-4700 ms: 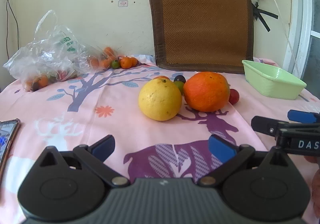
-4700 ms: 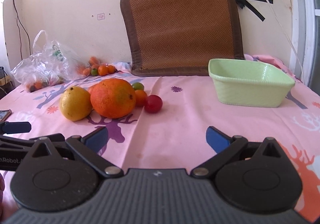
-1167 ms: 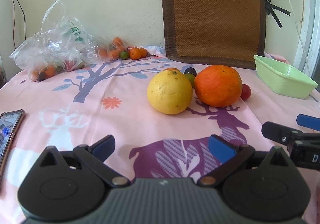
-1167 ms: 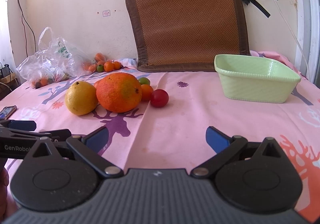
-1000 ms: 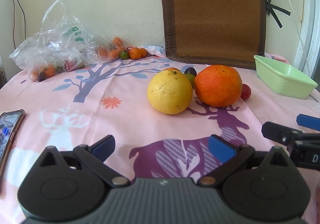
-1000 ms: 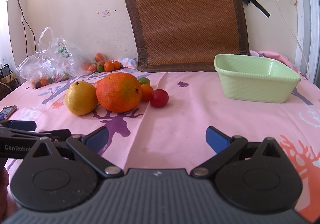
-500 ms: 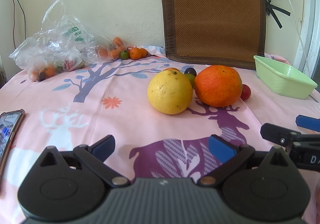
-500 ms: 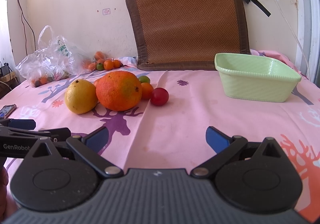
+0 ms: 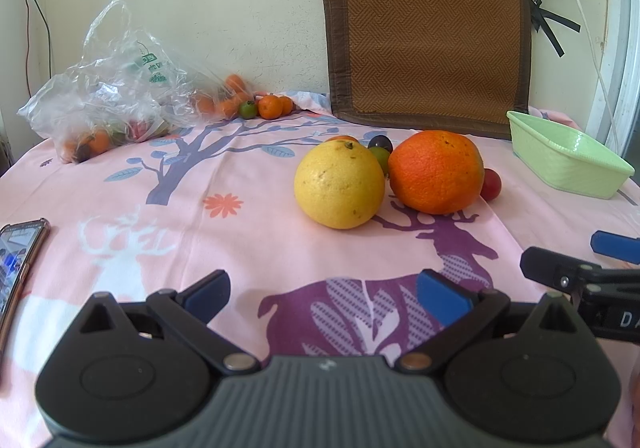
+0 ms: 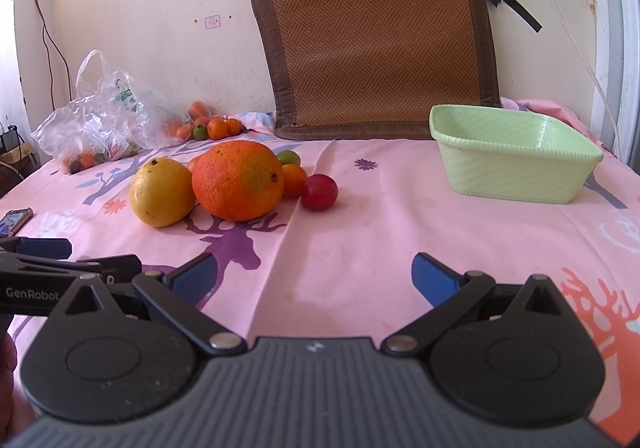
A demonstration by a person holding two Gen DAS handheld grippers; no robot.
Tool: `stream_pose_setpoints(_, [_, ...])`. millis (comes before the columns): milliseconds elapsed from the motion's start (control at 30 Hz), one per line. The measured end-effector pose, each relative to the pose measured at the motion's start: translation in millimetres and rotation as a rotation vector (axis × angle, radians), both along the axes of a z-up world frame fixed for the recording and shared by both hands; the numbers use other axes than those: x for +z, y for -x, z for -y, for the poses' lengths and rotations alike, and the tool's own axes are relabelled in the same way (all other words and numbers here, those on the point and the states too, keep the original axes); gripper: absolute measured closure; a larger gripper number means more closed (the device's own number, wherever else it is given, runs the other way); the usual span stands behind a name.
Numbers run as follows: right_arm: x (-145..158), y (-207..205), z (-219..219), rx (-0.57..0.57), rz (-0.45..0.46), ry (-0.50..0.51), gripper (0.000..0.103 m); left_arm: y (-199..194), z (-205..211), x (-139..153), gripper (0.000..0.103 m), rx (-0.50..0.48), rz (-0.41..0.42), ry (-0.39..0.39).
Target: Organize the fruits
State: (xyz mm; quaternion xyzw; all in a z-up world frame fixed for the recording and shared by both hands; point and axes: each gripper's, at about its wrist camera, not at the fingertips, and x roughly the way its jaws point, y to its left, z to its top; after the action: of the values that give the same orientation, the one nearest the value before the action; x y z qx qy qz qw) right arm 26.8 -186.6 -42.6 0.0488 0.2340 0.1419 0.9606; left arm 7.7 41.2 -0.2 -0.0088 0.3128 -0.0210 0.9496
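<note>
Reaching for the big round orange [image 10: 237, 181] risks rolling the whole cluster: it sits touching the large yellow citrus fruit [image 10: 162, 192] on its left and a small orange mandarin [image 10: 294, 180] on its right, so a wide jaw nudging one will likely shove the others across the pink printed tablecloth [image 10: 360, 232]. Your right gripper [image 10: 314, 276] and left gripper [image 9: 322, 290] both stand spread wide and hold nothing, well short of the orange. Beside the orange you have one yellow citrus, one small red round fruit [image 10: 319, 192], one small green fruit [image 10: 289, 157], one mandarin and one dark plum-like fruit [image 9: 380, 143]. Right of the orange, well apart, stands one empty pale green plastic basket [image 10: 516, 184]; far left of it lies one clear plastic bag of small fruits [image 10: 100, 124], uncountable
</note>
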Motion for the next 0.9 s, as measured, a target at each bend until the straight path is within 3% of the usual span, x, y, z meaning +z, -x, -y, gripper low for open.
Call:
stream_pose_setpoints(733, [-1.5,-0.1,-1.3,0.0,-0.014,0.004,0.0,-0.5,-0.1,-0.1,0.0,0.001,-0.005,0.002])
stream_pose_setpoints(900, [0.9,-1.8,0.5,0.009,-0.012,-0.007,0.001,-4.1,-9.2,4.3,0.0,-0.034,-0.003,0.071])
